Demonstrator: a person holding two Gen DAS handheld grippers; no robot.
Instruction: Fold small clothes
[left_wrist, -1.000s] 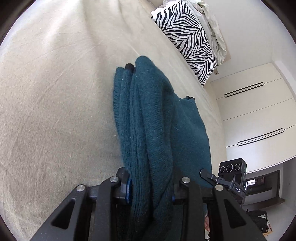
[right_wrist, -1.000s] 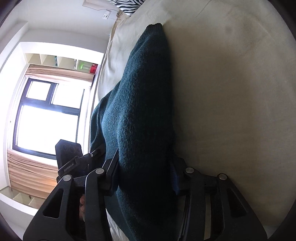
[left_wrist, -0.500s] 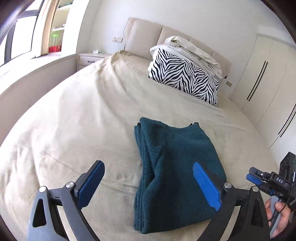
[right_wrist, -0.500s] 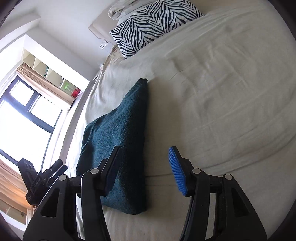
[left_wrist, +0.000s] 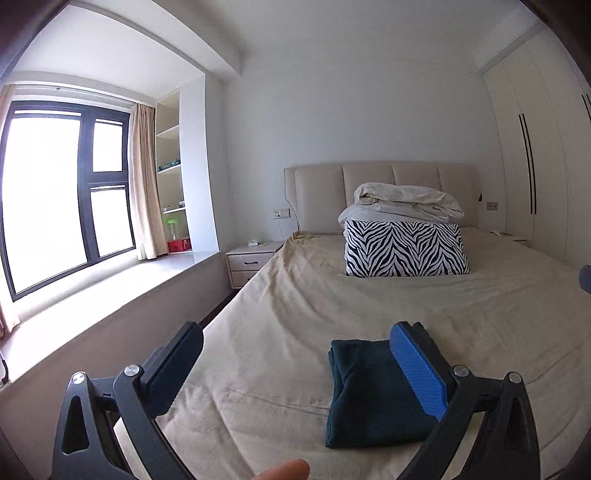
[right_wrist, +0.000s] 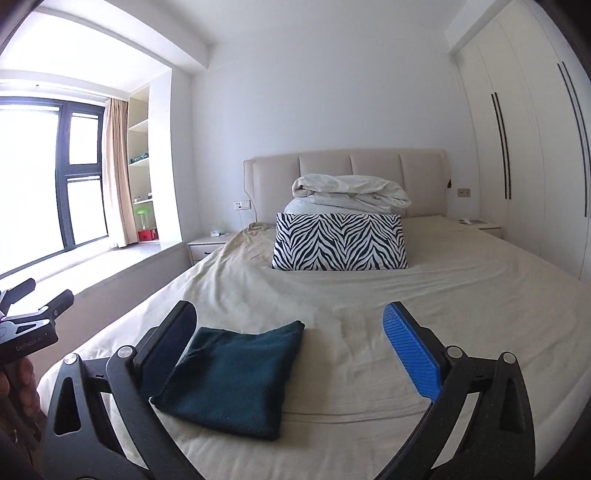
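Note:
A dark teal knitted garment (left_wrist: 369, 391) lies folded into a compact rectangle on the beige bed sheet (left_wrist: 280, 288), near the foot of the bed. My left gripper (left_wrist: 295, 332) hovers above and short of it, open, with nothing between its blue pads. In the right wrist view the same garment (right_wrist: 236, 376) lies below and left of centre. My right gripper (right_wrist: 288, 310) is held above it with its jaws opening wide and nothing between them. The left gripper (right_wrist: 44, 291) shows at that view's left edge, in a person's hand.
A zebra-print pillow (right_wrist: 340, 242) and a bundled pale duvet (right_wrist: 351, 194) sit against the padded headboard (right_wrist: 343, 162). A nightstand (left_wrist: 251, 260) and a window ledge (left_wrist: 110, 280) run along the left. White wardrobe doors (right_wrist: 535, 147) line the right wall.
Both grippers held the teal garment between their jaws; they have let go, opened wide, risen and levelled out. The garment now lies folded on the bed below them.

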